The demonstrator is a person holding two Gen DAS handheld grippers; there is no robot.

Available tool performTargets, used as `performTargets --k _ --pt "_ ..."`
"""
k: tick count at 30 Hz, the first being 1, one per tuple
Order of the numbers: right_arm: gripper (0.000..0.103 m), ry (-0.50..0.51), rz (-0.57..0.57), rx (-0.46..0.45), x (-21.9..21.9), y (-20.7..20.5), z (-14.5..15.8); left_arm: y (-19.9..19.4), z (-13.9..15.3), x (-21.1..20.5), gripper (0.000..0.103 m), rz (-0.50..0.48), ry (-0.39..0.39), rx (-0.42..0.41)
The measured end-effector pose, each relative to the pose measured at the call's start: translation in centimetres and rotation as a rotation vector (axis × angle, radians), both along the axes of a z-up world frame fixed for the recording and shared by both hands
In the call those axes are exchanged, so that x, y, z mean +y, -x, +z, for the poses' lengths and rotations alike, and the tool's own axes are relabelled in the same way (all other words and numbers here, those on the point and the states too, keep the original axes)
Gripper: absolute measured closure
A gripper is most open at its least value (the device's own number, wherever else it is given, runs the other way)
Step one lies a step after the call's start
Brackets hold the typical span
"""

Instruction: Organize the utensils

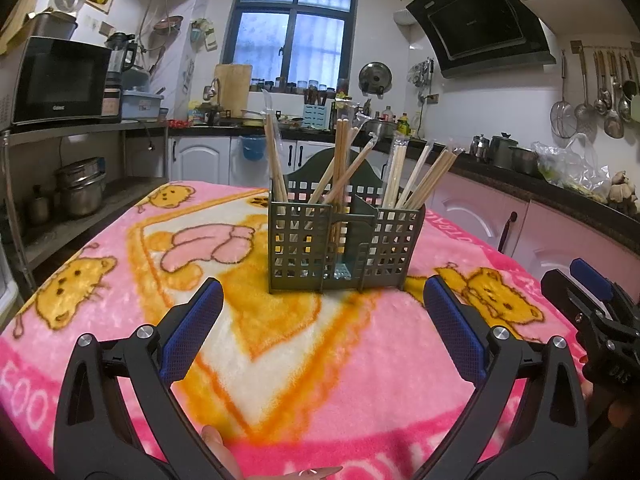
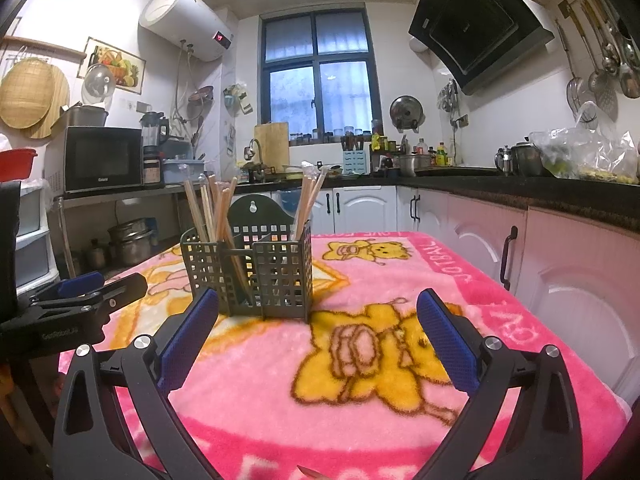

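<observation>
Here, the dark green lattice utensil caddy [image 1: 344,240] stands upright at the centre of the left wrist frame, on a pink blanket [image 1: 120,360] printed with yellow cartoon bears that covers the table; wooden chopsticks [image 1: 340,160], some in clear sleeves, lean out of its compartments, 1 bunch at the caddy's left, 1 in the middle, 1 at its right; the left gripper [image 1: 322,304] fills the lower part of that frame, its 2 blue-padded fingers spread wide with nothing between them, short of the caddy; at the right edge of the same frame the right gripper [image 1: 588,292] shows from the side; in the right wrist view the right gripper [image 2: 318,320] is likewise spread wide and empty, the caddy [image 2: 248,276] sitting left of centre just past its left fingertip; the left gripper [image 2: 96,288] lies at the left edge there; a microwave [image 2: 102,158] sits on a shelf at mid left; a black range hood [image 2: 476,24] hangs at upper right.
</observation>
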State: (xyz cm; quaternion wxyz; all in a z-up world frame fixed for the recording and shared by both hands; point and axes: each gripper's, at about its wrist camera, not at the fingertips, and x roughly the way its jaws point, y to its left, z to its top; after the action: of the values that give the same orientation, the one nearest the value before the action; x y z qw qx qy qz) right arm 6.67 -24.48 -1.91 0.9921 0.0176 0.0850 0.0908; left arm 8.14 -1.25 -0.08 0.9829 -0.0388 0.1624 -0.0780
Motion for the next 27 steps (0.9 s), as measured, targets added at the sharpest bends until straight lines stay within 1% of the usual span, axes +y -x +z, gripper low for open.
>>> performTargets --k 27 --pt "0.007 0.007 0.002 0.006 0.11 -0.19 0.18 -0.02 0.11 -0.13 0.011 0.005 0.004 0.004"
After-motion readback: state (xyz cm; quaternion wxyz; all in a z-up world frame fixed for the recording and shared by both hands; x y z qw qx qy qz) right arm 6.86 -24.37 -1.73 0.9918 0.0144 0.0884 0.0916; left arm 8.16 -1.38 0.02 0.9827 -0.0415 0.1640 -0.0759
